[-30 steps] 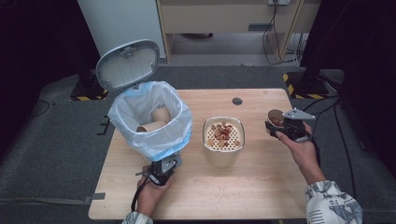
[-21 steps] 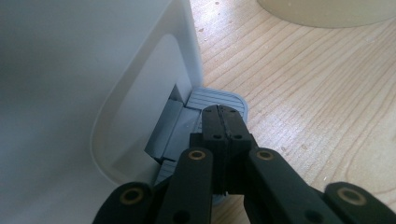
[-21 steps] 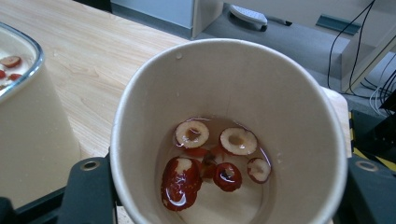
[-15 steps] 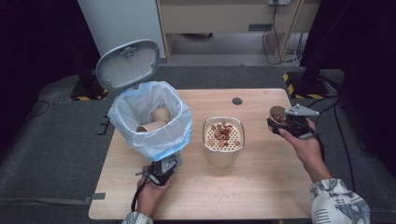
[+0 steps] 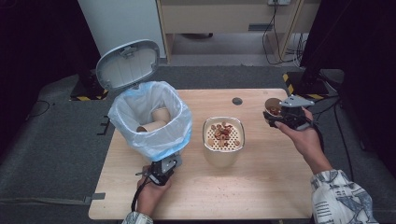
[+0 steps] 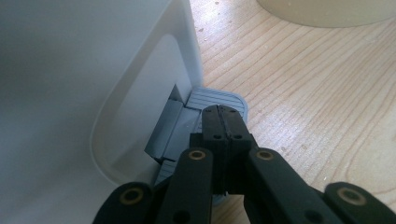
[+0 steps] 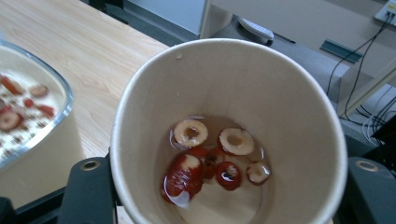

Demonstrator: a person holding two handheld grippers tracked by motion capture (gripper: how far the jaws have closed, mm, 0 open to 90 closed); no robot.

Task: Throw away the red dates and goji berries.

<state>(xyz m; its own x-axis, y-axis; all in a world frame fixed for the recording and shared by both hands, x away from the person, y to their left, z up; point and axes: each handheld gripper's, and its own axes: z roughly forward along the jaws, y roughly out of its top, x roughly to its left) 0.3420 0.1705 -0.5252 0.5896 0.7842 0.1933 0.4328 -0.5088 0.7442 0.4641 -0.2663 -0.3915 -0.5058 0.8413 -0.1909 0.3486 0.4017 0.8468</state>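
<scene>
Light wood forms the table [image 5: 261,196] in the high view; the landmark is the strainer bowl [image 5: 223,140], a cream container with a perforated insert holding red fruit slices, standing near the table's middle. To the left of the strainer bowl stands a white pedal bin [image 5: 150,122] lined with a pale blue bag, its lid [image 5: 127,64] raised behind it and brown paper cups lying inside. In front of the bin, left of and nearer the person than the strainer bowl, the left gripper [image 5: 161,169] sits low at the bin's base. To the right of the strainer bowl and well apart from it, the right gripper [image 5: 281,116] holds a paper cup [image 5: 273,107] above the table's right edge. A small dark disc [image 5: 237,101] lies on the table behind the strainer bowl. In the left gripper view, the left gripper [image 6: 223,114] has its jaws pressed together with nothing between them, their tips resting on the grey ribbed pedal [image 6: 217,99] at the foot of the bin's white wall [image 6: 93,84]; the strainer bowl's rim shows at the upper right. In the right gripper view, the paper cup [image 7: 289,107] is clamped between the jaws, one at each side of its wall, upright and slightly tilted. It contains red fruit slices [image 7: 212,158] in a little liquid. The strainer bowl [image 7: 44,123] lies to the left of the cup.
</scene>
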